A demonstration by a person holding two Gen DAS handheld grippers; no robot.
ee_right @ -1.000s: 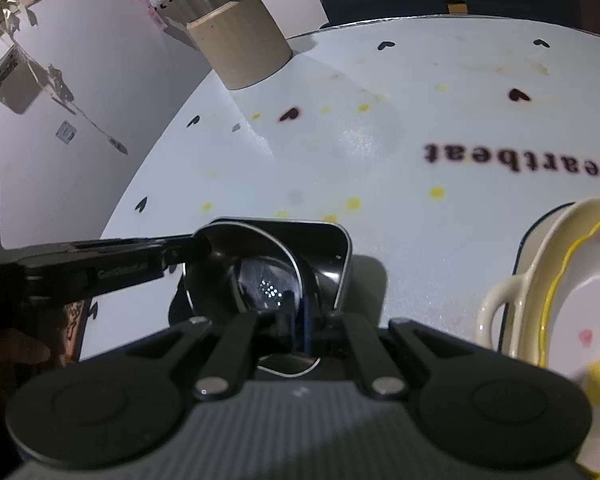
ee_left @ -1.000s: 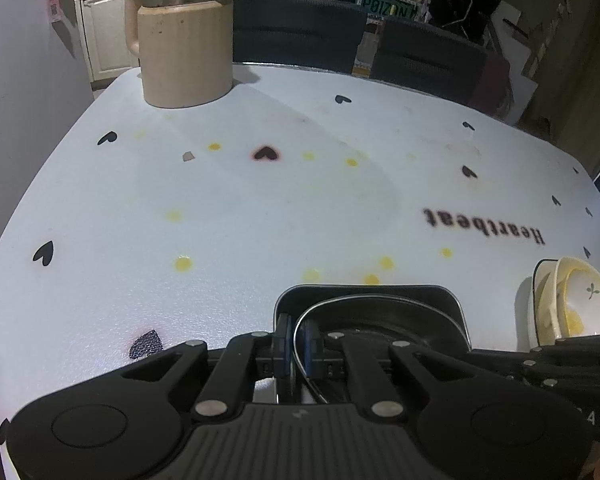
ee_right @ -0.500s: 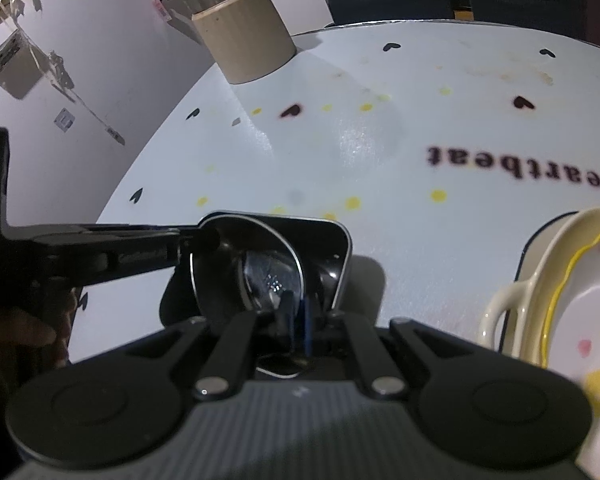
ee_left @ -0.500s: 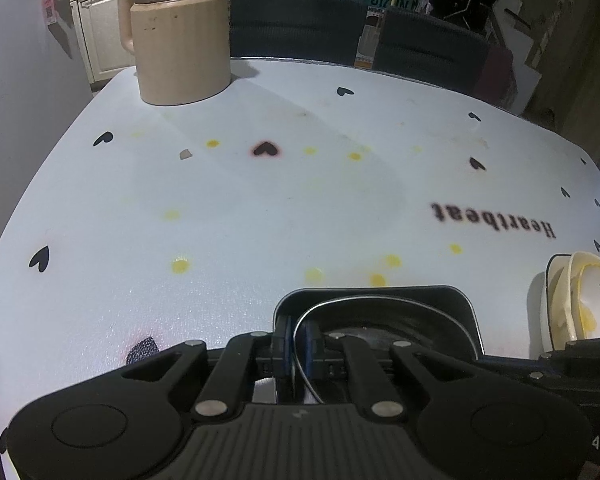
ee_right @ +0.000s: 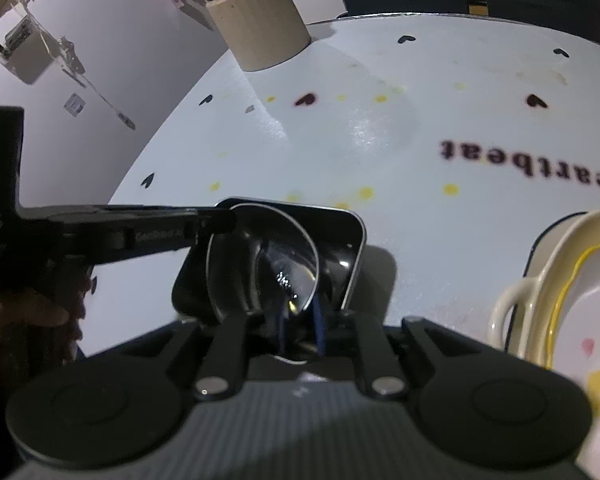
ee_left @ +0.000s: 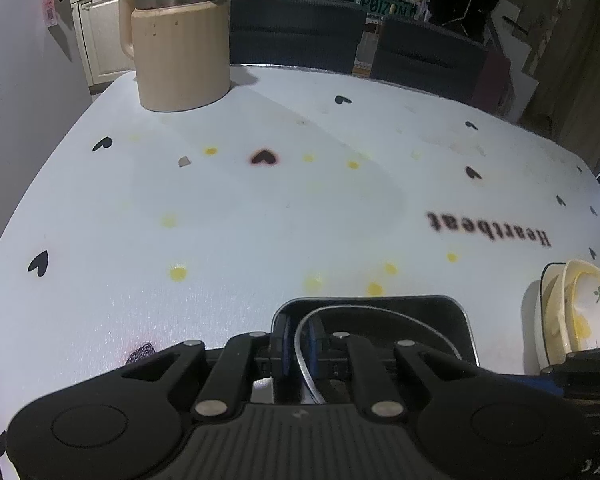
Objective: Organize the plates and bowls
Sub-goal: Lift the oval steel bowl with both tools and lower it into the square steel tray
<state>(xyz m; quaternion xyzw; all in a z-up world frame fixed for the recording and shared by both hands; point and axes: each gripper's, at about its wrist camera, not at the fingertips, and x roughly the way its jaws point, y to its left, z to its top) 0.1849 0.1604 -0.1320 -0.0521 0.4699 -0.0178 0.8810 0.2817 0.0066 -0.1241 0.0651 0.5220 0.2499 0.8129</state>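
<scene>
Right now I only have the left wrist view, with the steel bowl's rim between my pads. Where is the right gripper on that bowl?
Observer: The right gripper straddles the near rim of the steel bowl. Its jaws are opening, with the rim between the pads.
Operator: Anything inside the bowl?
Observer: Nothing that I can see. From the right wrist its inside shows only reflections, and it sits within the walls of the black square dish.
Operator: Do the cream dishes on my right have a handle?
Observer: Yes. The cream dish has a loop handle on the side that faces the bowl.
</scene>
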